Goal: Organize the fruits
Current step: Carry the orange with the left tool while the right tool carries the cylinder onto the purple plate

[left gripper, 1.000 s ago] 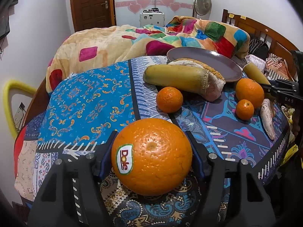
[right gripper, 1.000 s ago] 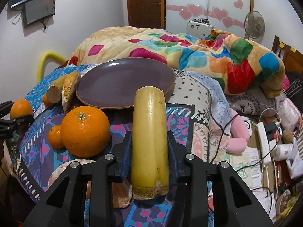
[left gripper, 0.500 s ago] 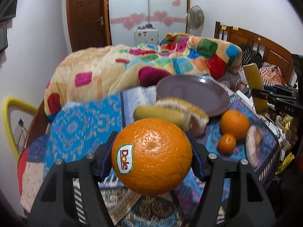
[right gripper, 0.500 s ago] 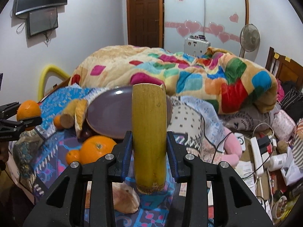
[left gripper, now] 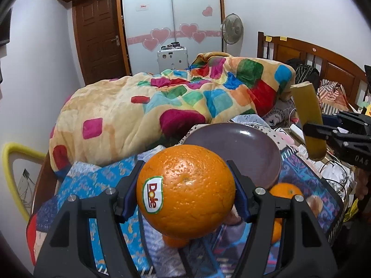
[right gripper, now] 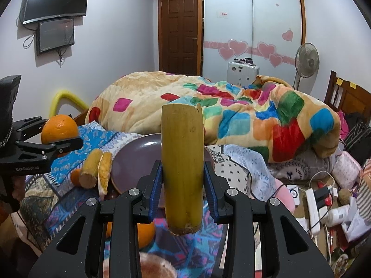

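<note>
Change since a second ago: both held items have risen clear of the patterned blue bedspread point(left gripper: 102, 180) and now hang in the air above it. Item one: large round orange with a Dole sticker point(left gripper: 185, 191), clamped at its widest girth between the jaws of the left gripper point(left gripper: 185, 197), a hold that likely keeps the sphere from rolling out. Item two: yellow-green cylindrical stalk section with cut ends point(right gripper: 182, 169), held upright and gripped mid-length by the jaws of the right gripper point(right gripper: 183, 192), its lower cut end hanging free. Item three: round purple ceramic plate point(left gripper: 252, 148), lying on the bedspread ahead of both grippers, apparently bare and judged the probable collecting place. Remaining stock on the bedspread: a second orange point(left gripper: 286, 190) just beside the plate's near rim, a smaller one partly hidden under the held fruit, and a further stalk piece point(right gripper: 91, 169) left of the plate in the right wrist view.
</note>
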`<control>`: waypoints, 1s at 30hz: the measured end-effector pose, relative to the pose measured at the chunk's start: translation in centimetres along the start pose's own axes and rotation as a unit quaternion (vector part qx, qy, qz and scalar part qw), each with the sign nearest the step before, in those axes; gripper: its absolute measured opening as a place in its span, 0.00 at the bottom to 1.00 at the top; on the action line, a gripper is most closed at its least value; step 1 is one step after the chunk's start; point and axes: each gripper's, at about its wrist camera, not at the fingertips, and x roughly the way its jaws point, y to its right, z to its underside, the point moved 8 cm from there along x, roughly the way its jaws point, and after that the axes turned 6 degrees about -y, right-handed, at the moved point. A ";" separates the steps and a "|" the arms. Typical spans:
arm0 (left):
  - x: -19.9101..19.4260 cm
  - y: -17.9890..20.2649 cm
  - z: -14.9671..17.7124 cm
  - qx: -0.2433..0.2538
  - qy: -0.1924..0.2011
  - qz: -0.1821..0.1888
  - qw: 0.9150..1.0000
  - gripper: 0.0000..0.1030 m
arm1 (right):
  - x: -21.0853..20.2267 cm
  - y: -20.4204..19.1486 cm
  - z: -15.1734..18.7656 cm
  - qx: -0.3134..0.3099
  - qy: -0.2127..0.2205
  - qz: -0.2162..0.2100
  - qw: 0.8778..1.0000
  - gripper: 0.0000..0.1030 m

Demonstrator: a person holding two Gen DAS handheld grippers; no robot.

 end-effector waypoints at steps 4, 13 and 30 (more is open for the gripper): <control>1.4 0.7 -1.2 0.003 -0.007 0.006 1.000 0.65 | 1.5 0.4 -0.6 0.000 -0.013 -0.003 1.000 0.31; 5.0 2.0 -2.5 0.002 -0.037 0.021 0.999 0.66 | 5.1 0.2 -1.3 -0.010 -0.046 -0.010 0.999 0.30; 10.8 2.5 -1.4 -0.007 -0.119 0.047 0.992 0.66 | 11.9 -0.1 1.0 -0.002 -0.147 -0.027 0.989 0.31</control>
